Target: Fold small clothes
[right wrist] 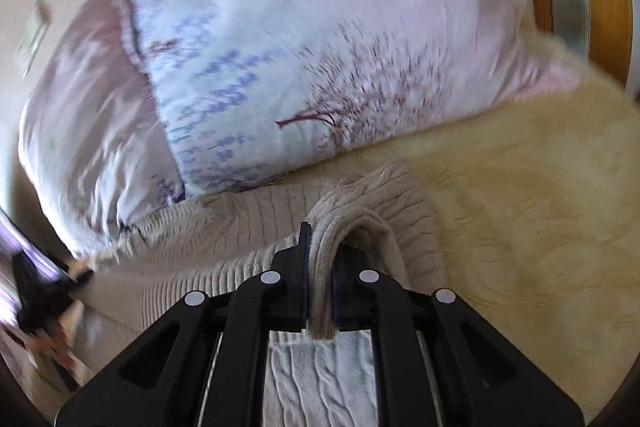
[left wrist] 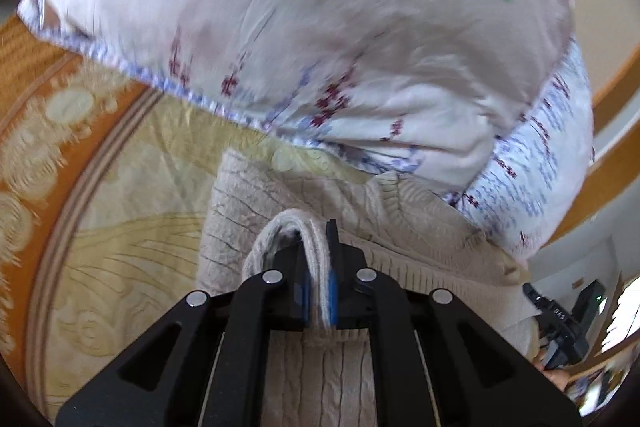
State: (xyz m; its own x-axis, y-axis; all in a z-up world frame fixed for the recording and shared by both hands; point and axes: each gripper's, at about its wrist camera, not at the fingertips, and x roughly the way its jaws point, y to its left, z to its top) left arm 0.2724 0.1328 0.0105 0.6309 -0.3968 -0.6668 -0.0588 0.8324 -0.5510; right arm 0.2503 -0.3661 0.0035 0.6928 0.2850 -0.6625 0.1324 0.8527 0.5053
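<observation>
The left hand-held gripper (left wrist: 318, 291) is clamped on a doubled edge of the beige knit sweater (left wrist: 248, 211); the right hand-held gripper (right wrist: 320, 291) pinches another. The sweater lies on the bed (left wrist: 132, 187) near the pillow (left wrist: 320, 47), probably mid-fold; flattening remains.
</observation>
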